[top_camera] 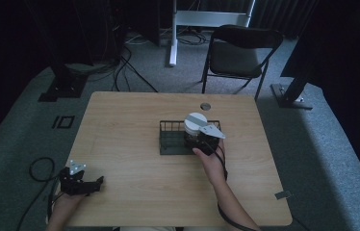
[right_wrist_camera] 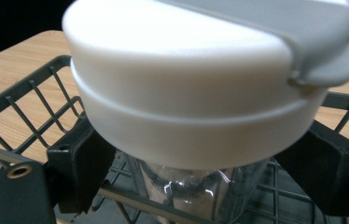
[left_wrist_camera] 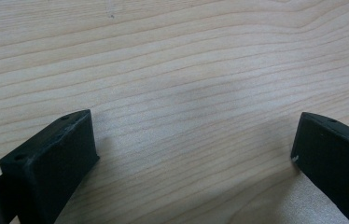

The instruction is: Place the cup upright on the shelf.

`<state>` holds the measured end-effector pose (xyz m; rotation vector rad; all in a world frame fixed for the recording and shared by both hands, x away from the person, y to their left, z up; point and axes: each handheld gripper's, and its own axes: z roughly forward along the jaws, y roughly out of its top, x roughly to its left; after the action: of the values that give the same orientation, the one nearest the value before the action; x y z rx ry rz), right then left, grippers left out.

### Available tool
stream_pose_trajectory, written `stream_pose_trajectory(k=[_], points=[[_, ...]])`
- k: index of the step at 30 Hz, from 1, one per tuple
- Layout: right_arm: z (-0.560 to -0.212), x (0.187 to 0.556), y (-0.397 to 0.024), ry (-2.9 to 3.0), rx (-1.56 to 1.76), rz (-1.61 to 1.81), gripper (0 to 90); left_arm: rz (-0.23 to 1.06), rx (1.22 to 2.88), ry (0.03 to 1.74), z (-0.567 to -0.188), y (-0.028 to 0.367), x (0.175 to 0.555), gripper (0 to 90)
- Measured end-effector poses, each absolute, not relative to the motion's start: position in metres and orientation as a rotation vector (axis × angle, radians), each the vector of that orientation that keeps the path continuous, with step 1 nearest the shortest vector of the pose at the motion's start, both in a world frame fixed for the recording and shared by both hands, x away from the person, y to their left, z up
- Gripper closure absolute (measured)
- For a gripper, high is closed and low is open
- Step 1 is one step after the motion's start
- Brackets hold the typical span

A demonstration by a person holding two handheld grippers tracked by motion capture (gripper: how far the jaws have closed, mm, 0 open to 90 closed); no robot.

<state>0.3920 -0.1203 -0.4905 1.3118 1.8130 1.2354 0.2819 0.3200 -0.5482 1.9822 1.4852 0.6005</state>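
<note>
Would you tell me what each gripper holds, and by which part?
The right gripper grips the bottle by its clear body, just under the white lid. The left gripper holds nothing.

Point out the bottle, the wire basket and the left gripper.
bottle (right_wrist_camera: 186,93), right gripper view, side of its white cap.
wire basket (top_camera: 171,126), high view, far rim.
left gripper (top_camera: 98,182), high view, between its fingertips.

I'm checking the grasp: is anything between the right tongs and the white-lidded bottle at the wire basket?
Nothing visible. The right tongs flank the clear bottle just beneath its white lid, jaws either side, over the wire basket. Whether the jaws actually touch it is unclear.
</note>
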Motion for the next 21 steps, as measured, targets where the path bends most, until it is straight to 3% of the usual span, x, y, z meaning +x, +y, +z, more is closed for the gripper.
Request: stream_pose_trajectory(k=[21], points=[[-0.484, 0.377, -0.131, 1.839, 1.265, 1.287, 13.0, 0.601, 1.982, 1.485, -0.548, 0.32, 0.282, 0.2]])
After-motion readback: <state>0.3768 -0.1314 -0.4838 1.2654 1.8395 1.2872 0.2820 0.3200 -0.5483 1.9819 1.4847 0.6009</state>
